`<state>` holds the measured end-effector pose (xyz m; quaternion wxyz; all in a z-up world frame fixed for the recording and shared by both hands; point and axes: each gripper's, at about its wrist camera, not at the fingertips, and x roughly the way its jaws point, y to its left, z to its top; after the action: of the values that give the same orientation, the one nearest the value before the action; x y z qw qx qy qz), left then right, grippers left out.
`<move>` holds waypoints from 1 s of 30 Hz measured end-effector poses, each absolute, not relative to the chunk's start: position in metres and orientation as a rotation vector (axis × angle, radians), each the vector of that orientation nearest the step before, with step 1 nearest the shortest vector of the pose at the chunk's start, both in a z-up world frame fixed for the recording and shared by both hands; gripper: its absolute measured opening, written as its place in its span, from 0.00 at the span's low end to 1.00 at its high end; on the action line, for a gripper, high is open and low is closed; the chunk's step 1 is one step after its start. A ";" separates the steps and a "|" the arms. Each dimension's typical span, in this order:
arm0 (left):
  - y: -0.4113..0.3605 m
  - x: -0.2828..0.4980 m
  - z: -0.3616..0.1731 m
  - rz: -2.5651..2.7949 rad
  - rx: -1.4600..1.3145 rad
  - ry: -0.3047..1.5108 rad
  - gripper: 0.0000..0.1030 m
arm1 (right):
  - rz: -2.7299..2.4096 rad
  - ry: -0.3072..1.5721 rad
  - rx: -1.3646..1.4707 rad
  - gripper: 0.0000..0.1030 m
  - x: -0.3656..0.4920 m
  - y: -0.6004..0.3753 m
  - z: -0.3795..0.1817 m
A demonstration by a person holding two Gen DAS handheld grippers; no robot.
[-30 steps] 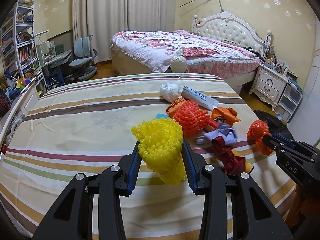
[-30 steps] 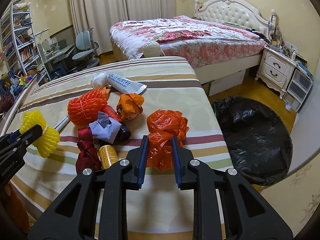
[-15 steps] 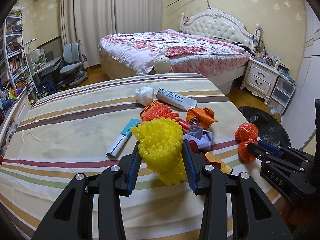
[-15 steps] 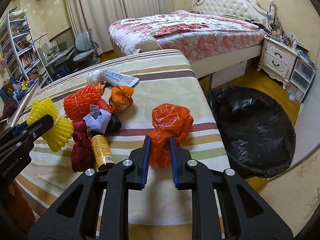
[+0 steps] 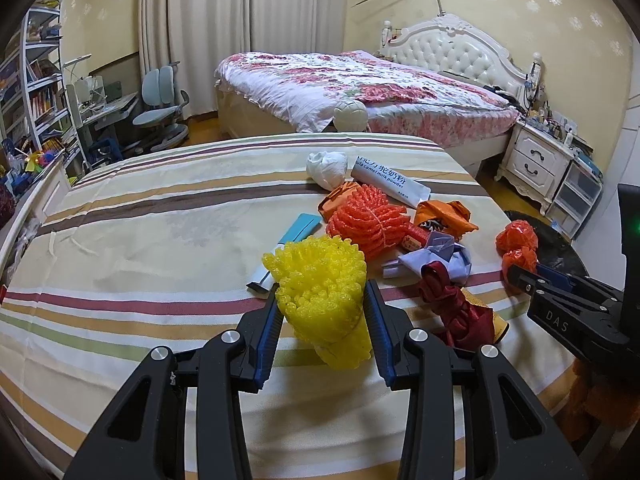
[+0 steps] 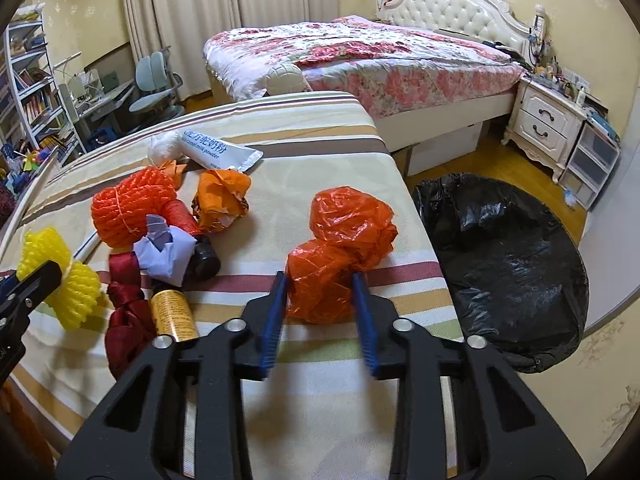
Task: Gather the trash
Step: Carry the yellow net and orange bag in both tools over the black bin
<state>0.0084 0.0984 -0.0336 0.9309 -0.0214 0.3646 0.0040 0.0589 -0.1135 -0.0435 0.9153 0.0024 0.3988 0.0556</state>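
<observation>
Left gripper (image 5: 322,312): clamped on the yellow foam net (image 5: 320,292), which I hold just above the striped counter (image 5: 140,240) so it clears the pile on its way out.
Right gripper (image 6: 320,300): jaws opening around the orange bag (image 6: 340,248). The pads look eased off its sides, and the bag sits on the counter between them, near the right edge.
Why there: I judge the bag was brought to the edge nearest the bin, or I am resetting my hold on it. I cannot tell which.
Bin (image 6: 508,272): black-lined, on the floor right of the counter, mouth open toward me, so both pieces have a short way to go.
Pile: orange net (image 5: 370,224), purple paper (image 5: 440,256), red cloth (image 5: 448,300) and gold can (image 6: 174,312) lie bunched mid-counter. A white wad (image 5: 326,168) and a powder sachet (image 5: 390,180) lie at the far side.
Tube (image 5: 288,248): flat behind the yellow net, partly hidden.
Progress: early, I think, as most trash is on the counter.
Risk: the bag is crumpled and springy, so it may roll off short of the bin.
</observation>
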 end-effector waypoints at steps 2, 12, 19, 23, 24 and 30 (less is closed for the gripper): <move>0.099 0.009 -0.034 0.004 -0.048 0.749 0.39 | 0.116 0.817 -0.002 0.26 0.058 -0.113 -0.043; 0.078 0.008 -0.019 -0.060 -0.043 0.726 0.39 | 0.095 0.743 0.011 0.19 0.042 -0.133 -0.017; 0.043 0.019 -0.002 -0.131 -0.015 0.700 0.39 | 0.048 0.693 0.037 0.18 0.040 -0.165 0.001; 0.016 0.028 0.004 -0.182 0.013 0.687 0.39 | 0.011 0.665 0.054 0.18 0.038 -0.190 0.010; 0.010 0.030 0.005 -0.191 0.021 0.683 0.39 | 0.002 0.661 0.058 0.18 0.038 -0.196 0.011; -0.026 0.042 0.008 -0.248 0.057 0.678 0.39 | -0.050 0.644 0.076 0.18 0.041 -0.230 0.013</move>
<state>0.0419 -0.0260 0.0080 0.9352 0.0281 0.3316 -0.1214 0.0409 -0.2295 0.0130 0.9475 0.0374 0.3165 -0.0247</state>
